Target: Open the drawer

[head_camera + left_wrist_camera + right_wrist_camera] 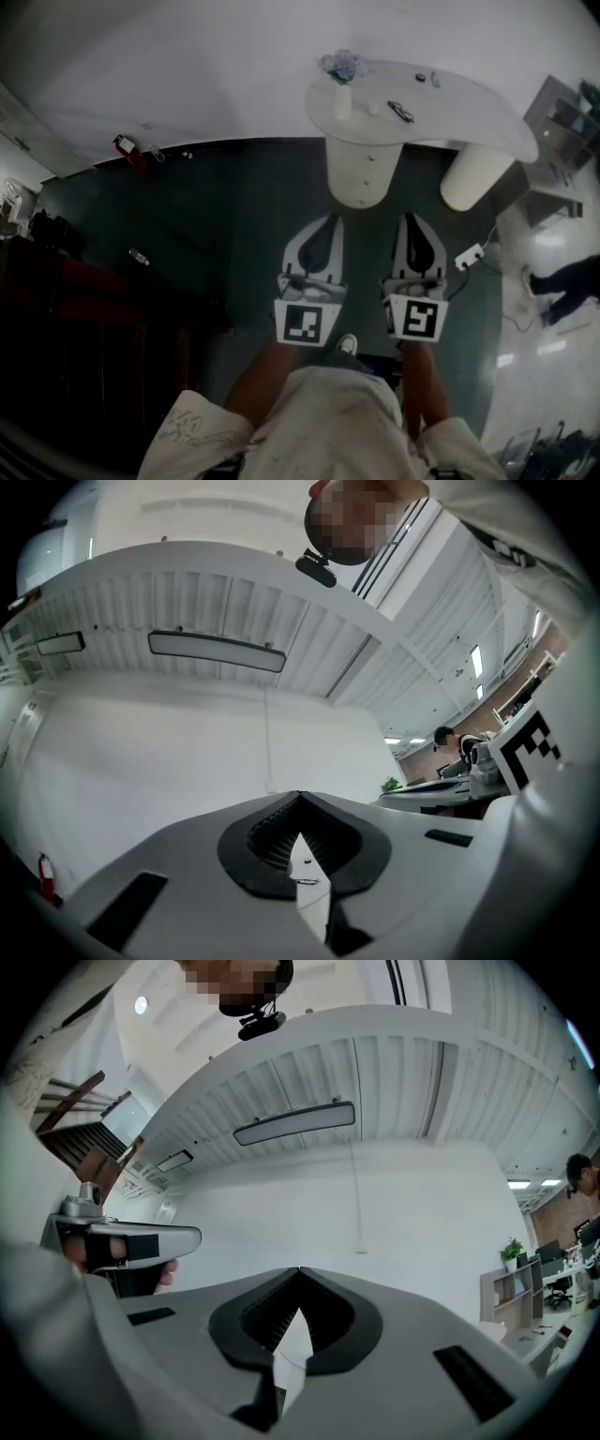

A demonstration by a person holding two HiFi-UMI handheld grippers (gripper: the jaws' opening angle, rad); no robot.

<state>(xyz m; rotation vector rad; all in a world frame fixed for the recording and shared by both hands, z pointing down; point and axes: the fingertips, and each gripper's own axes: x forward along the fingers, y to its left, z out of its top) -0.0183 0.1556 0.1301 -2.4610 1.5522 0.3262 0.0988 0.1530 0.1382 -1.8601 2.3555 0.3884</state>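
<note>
Head view: a person stood on dark floor with both tools held forward, pointing to 12 o'clock.
Left gripper [328, 221]: jaws together at the tips, nothing between them, as its own view showed.
Right gripper [411, 219]: jaws likewise pressed together and empty.
Table [469, 108]: white, curved top, at 12 o'clock from the person, resting on two round pedestals.
Drawer pedestal [361, 173]: the left one, upright, long axis vertical; small knobs ran down the face turned to 6 o'clock.
Drawer [367, 161]: closed, flush with the pedestal; which knob belongs to it could not be told.
Second pedestal [475, 175]: plain, at 3 o'clock from the first.
Key relation: the drawer lay ahead of both tools and apart from them, at about 1 o'clock from the left tips and 11 o'clock from the right tips, so roughly between the two.
Nearer tool: judged to be the left, by a little.
Next move, judged: close the gap, part one pair of jaws around a knob, then pull toward 6 o'clock.
</note>
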